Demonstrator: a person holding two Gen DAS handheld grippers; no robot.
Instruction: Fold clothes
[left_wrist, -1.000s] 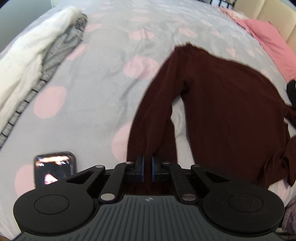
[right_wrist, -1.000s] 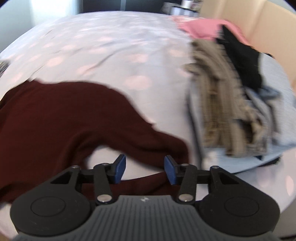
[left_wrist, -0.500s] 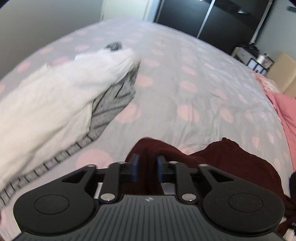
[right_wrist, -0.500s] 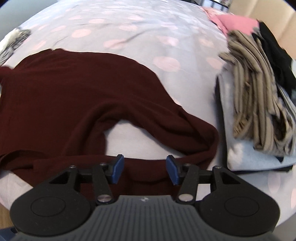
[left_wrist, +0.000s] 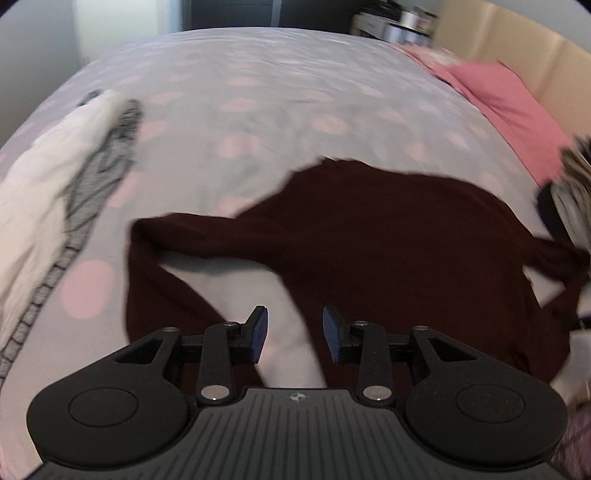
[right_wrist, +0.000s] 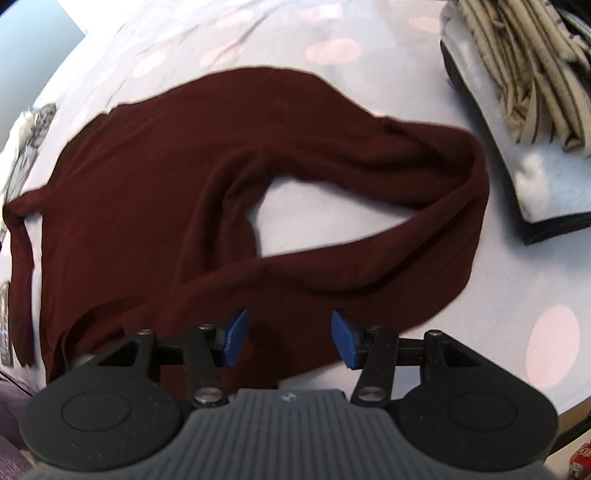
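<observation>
A dark maroon long-sleeved top (left_wrist: 388, 236) lies spread on the bed, its left sleeve (left_wrist: 155, 280) bent back toward me. My left gripper (left_wrist: 294, 334) is open and empty, over bare sheet between that sleeve and the body. In the right wrist view the same top (right_wrist: 155, 192) lies flat with its right sleeve (right_wrist: 436, 229) looped round toward the hem. My right gripper (right_wrist: 289, 338) is open and empty, just above the sleeve's end near the hem.
The bed has a grey sheet with pink dots (left_wrist: 280, 96). A white and grey garment pile (left_wrist: 55, 192) lies left. A pink pillow (left_wrist: 517, 107) lies far right. A stack of striped and pale folded clothes (right_wrist: 524, 81) sits right of the top.
My left gripper let go of the left sleeve and opened; the sleeve now lies bent on the bed. My right gripper stayed open and came closer over the right sleeve.
</observation>
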